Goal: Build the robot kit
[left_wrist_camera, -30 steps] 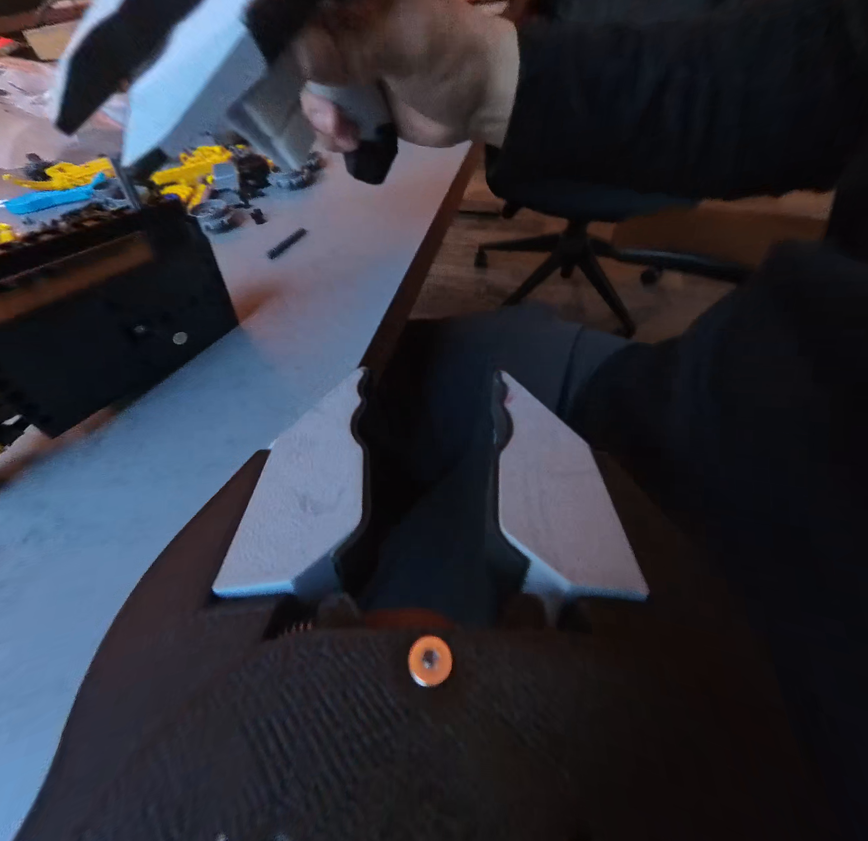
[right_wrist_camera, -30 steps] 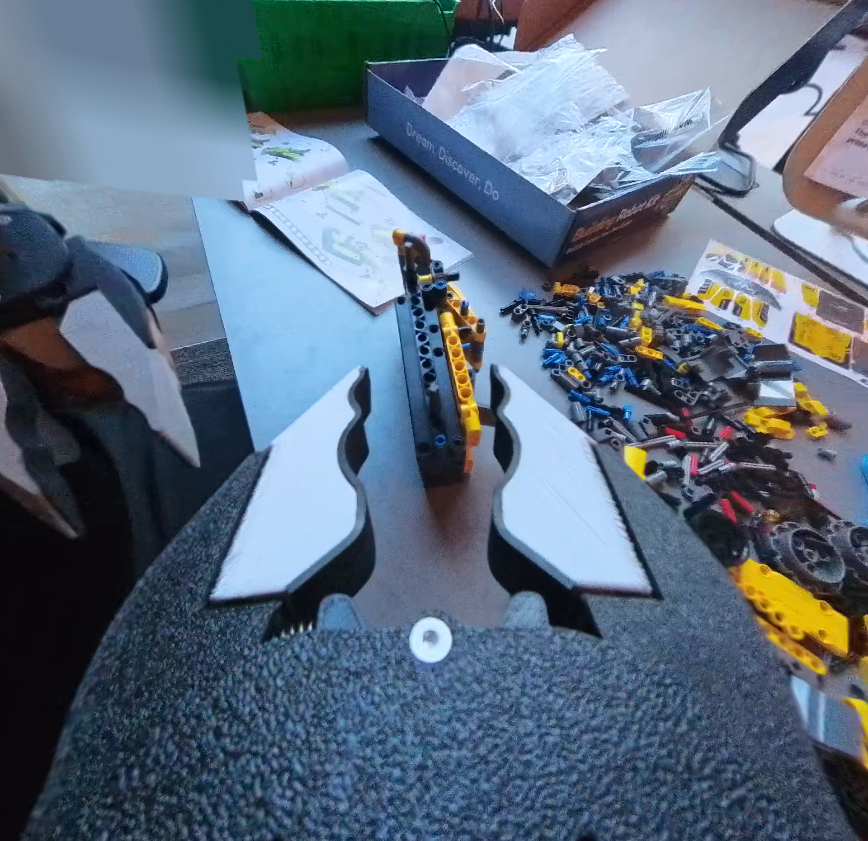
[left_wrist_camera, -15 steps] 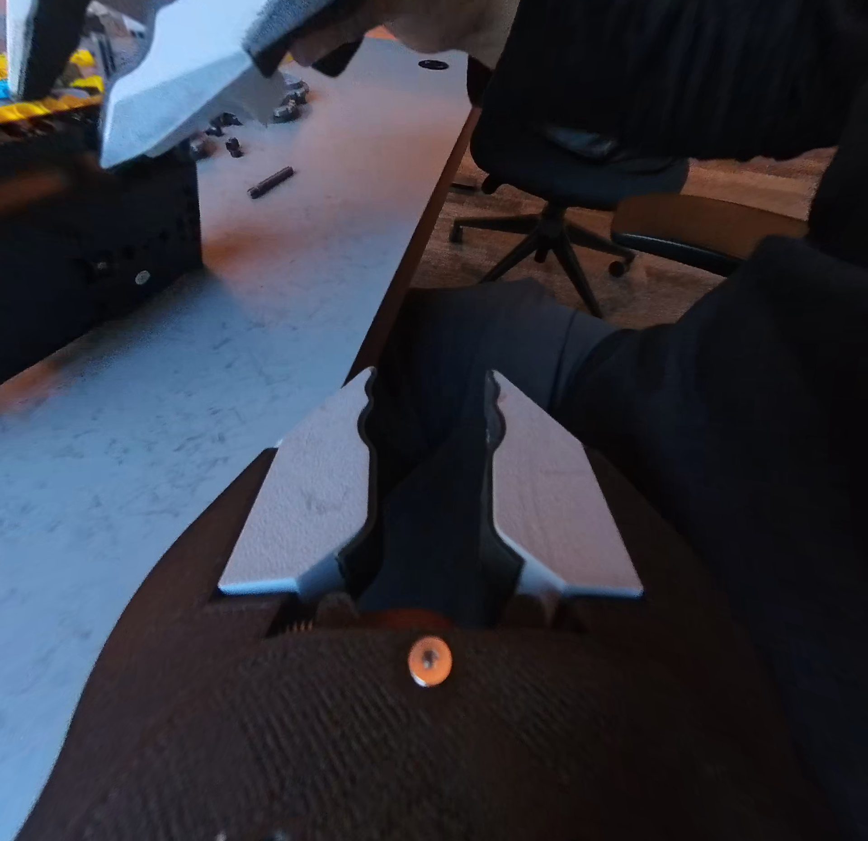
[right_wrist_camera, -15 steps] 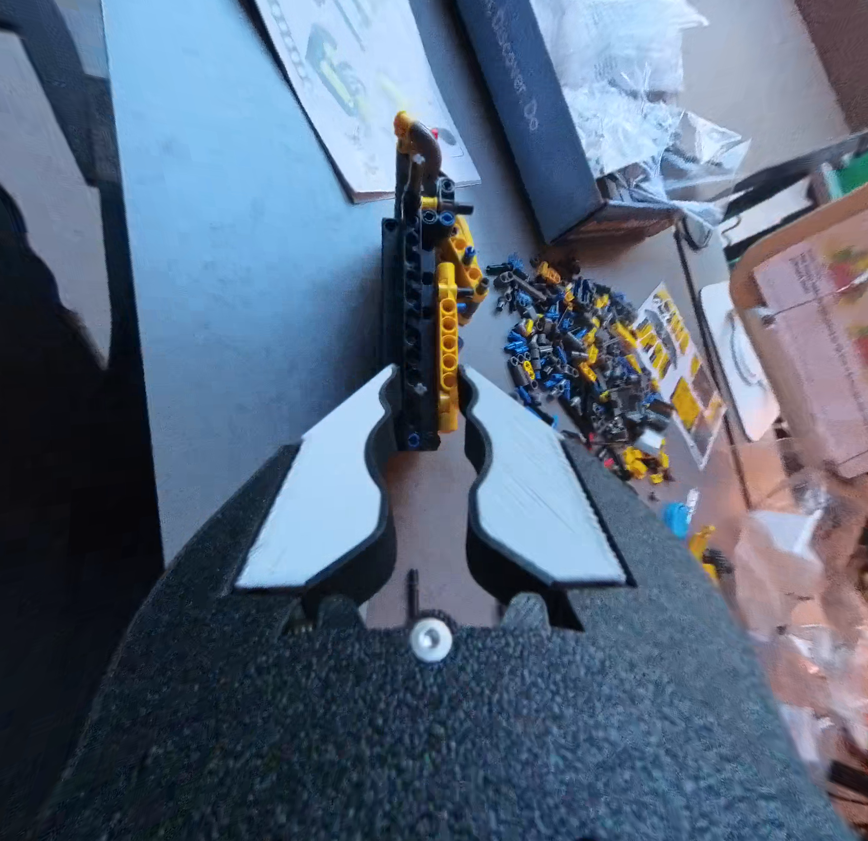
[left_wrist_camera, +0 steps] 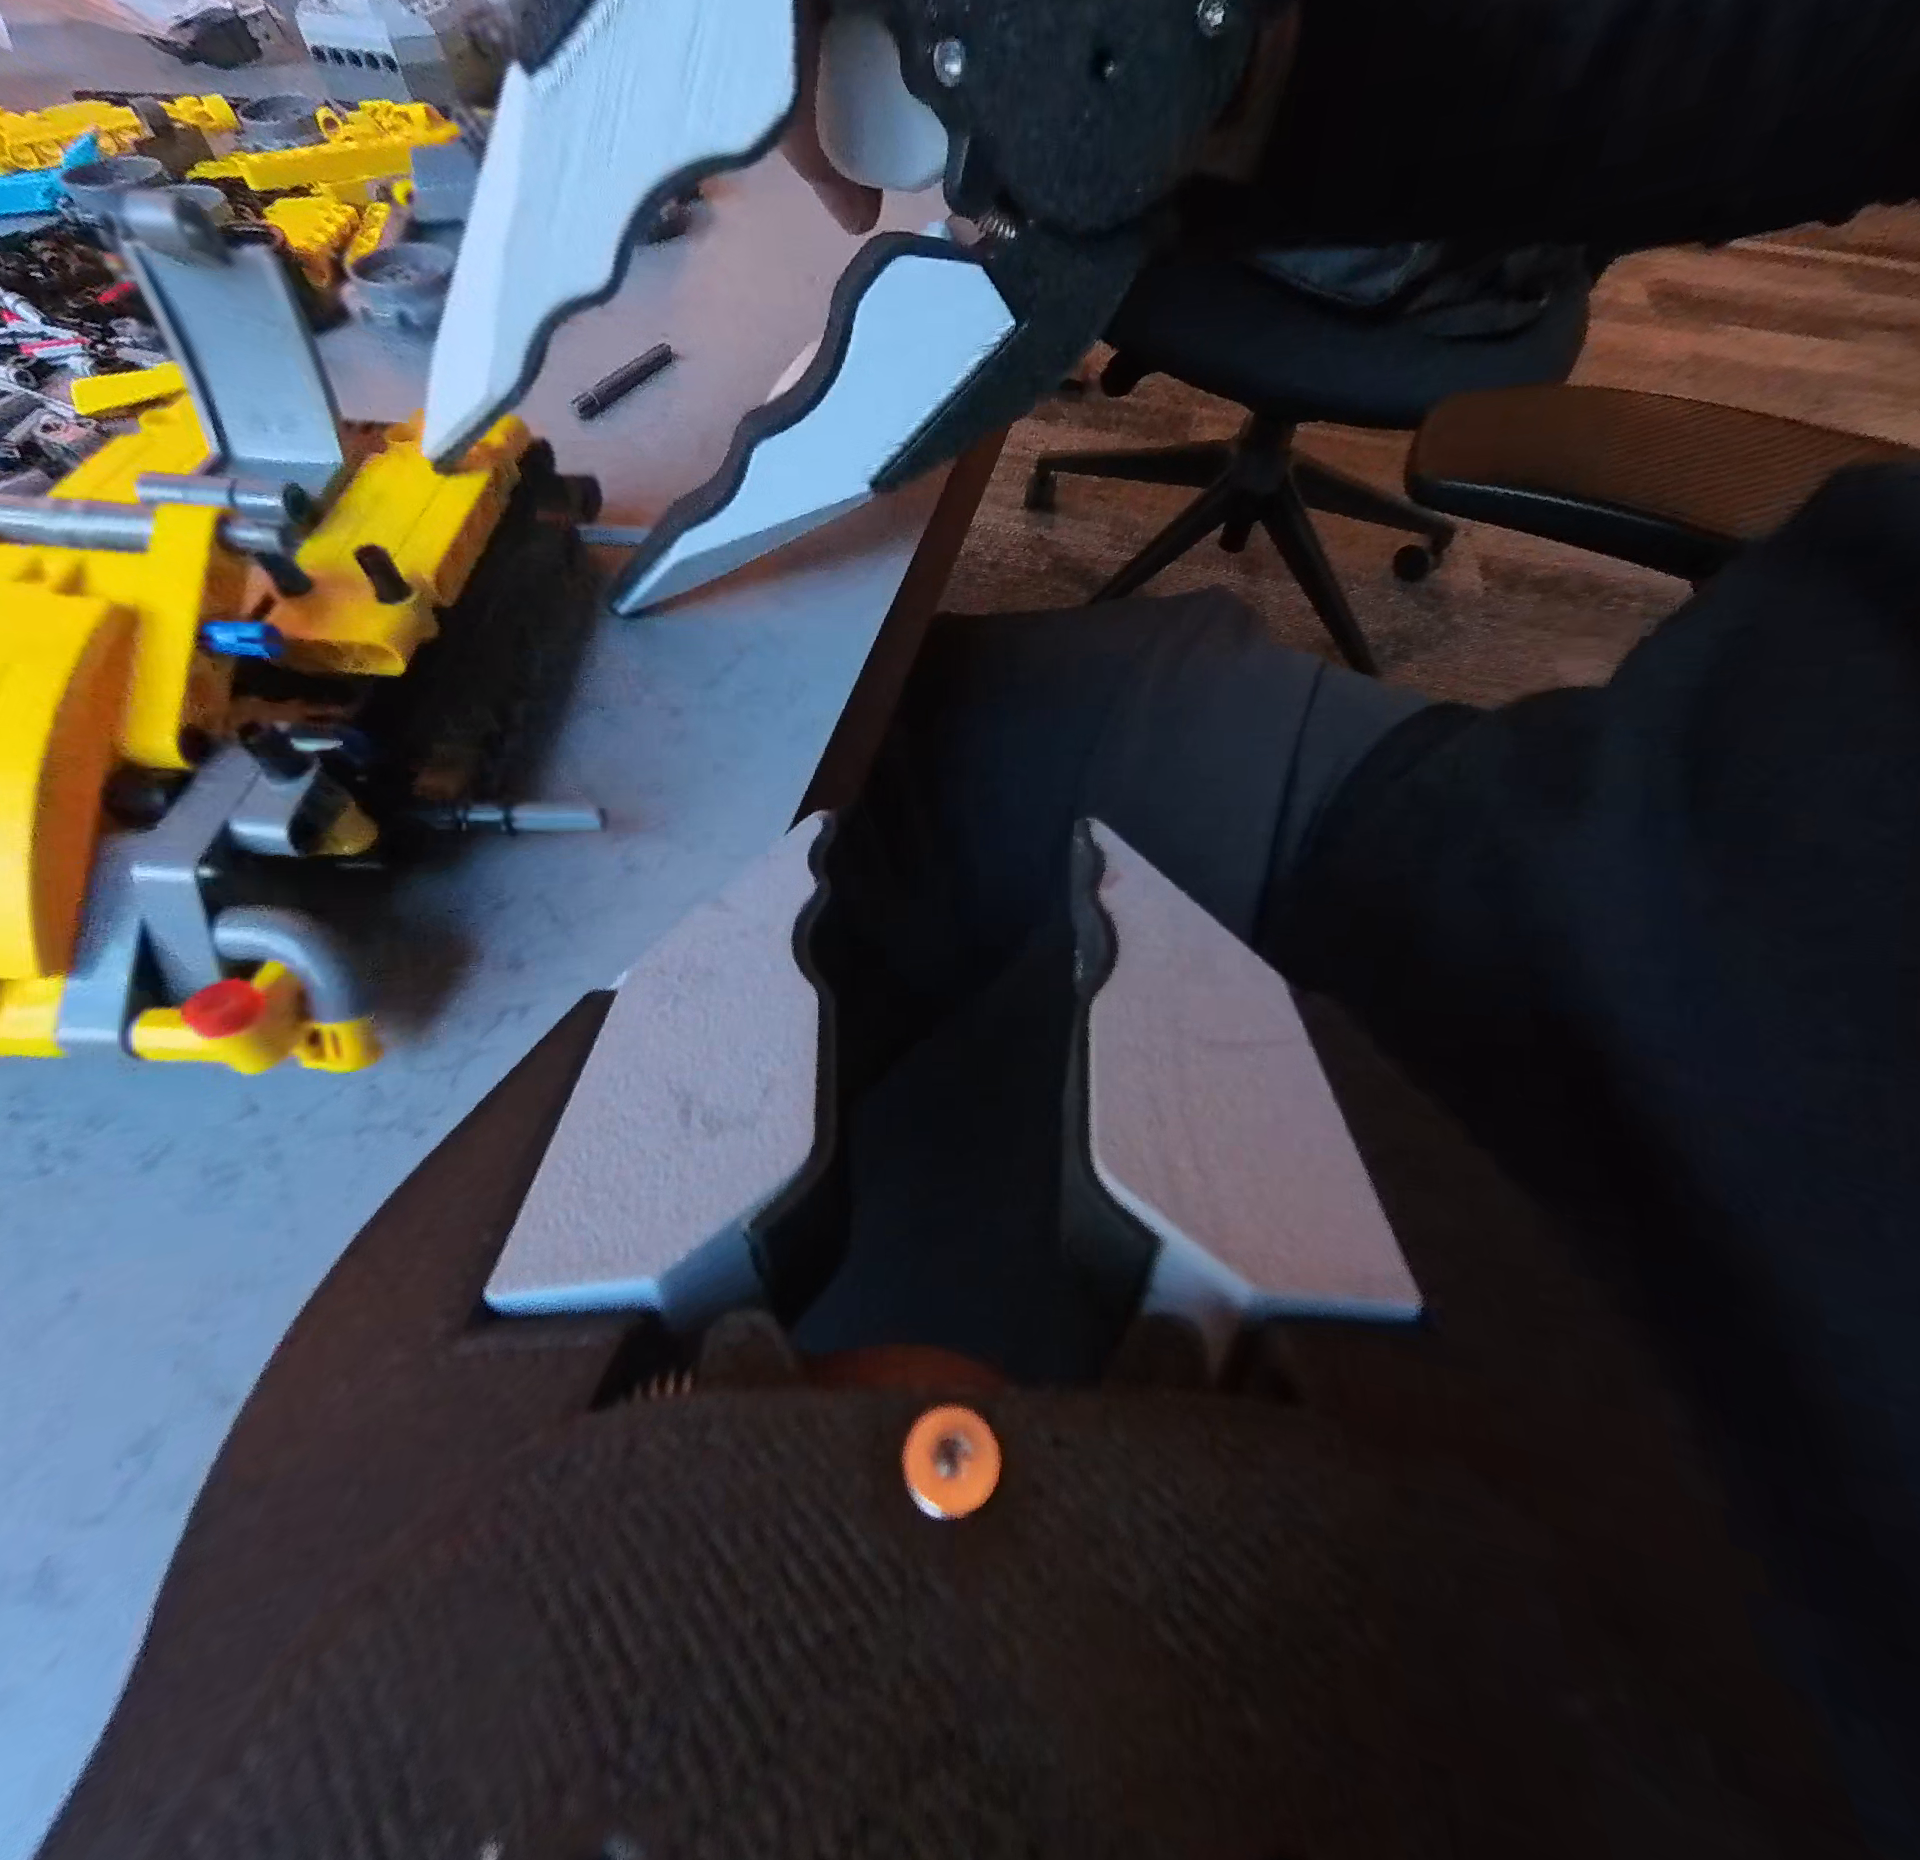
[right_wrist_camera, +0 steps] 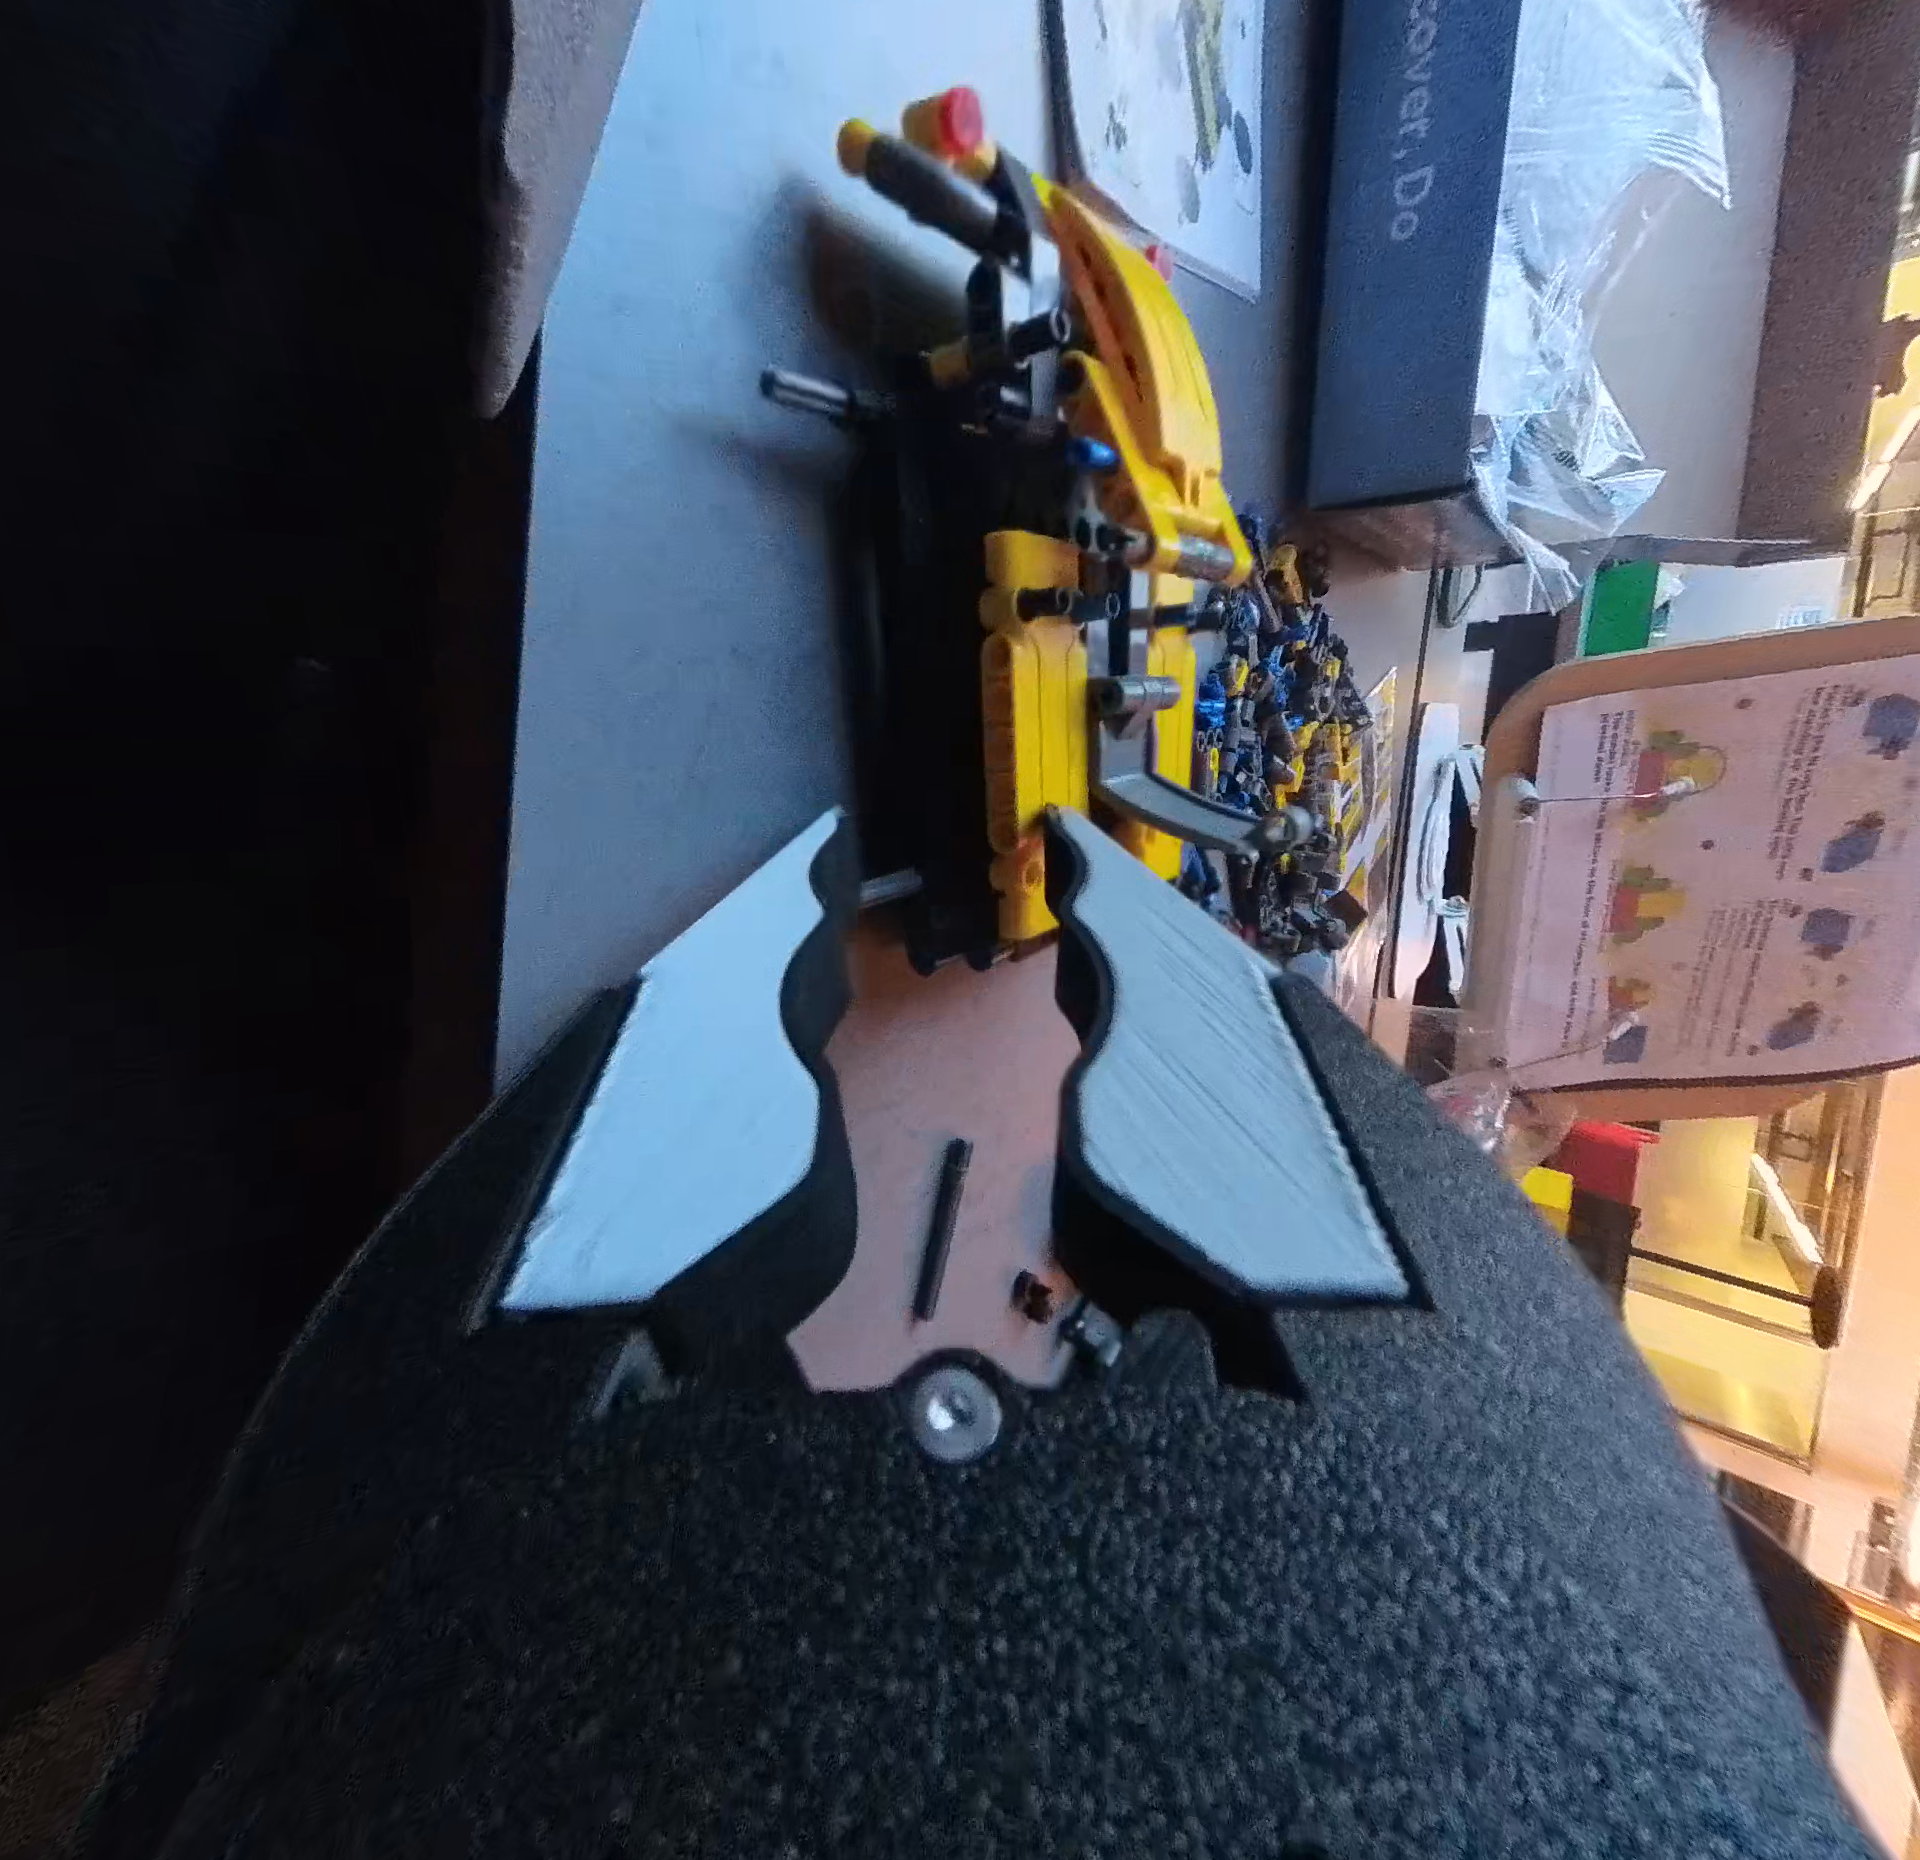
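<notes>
A yellow and black brick-built model (right_wrist_camera: 1023,709) lies on the grey table (right_wrist_camera: 665,667). My right gripper (right_wrist_camera: 945,834) is rolled onto its side and shut on the model's near end, one finger on the yellow top, the other low by the black track. The left wrist view shows the same grip (left_wrist_camera: 535,530) on the model (left_wrist_camera: 343,574). My left gripper (left_wrist_camera: 951,844) is open and empty, held off the table's edge (left_wrist_camera: 862,688) above a person's dark-clothed leg (left_wrist_camera: 1091,730).
A heap of loose small parts (right_wrist_camera: 1278,688) lies beyond the model. A dark box (right_wrist_camera: 1403,231) holds plastic bags, with an open booklet (right_wrist_camera: 1164,75) beside it. A black axle (right_wrist_camera: 940,1239) lies under the right gripper. An office chair (left_wrist_camera: 1278,428) stands past the table.
My right gripper has come down, rolled onto its side and narrowed onto the model's near end. My left gripper stays open off the table edge; its view has swung to show the model.
</notes>
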Action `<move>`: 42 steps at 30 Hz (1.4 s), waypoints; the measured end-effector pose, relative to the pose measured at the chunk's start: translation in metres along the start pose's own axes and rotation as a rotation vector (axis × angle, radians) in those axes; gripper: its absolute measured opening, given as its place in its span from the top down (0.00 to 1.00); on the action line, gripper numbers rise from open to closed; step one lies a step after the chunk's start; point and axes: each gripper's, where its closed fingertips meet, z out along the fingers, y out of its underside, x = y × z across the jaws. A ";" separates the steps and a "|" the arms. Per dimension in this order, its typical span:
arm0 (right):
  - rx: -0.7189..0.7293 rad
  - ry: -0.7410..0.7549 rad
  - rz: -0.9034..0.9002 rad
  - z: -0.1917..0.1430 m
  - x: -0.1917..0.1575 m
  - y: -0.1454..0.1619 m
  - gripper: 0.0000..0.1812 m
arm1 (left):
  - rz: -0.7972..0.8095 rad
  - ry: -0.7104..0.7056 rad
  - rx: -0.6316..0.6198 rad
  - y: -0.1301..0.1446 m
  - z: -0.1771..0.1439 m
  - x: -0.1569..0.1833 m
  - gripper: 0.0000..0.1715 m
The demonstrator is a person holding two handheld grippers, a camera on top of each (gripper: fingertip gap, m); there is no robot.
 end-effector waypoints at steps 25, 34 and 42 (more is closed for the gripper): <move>0.442 0.205 1.123 -0.065 0.077 0.093 0.73 | 0.039 0.011 -0.021 0.002 0.007 0.003 0.76; 0.434 0.161 1.164 -0.047 0.083 0.100 0.71 | 0.032 0.046 -0.029 0.004 0.010 0.005 0.76; 0.419 0.226 1.133 -0.049 0.086 0.101 0.74 | 0.034 0.071 -0.029 0.004 0.008 0.010 0.76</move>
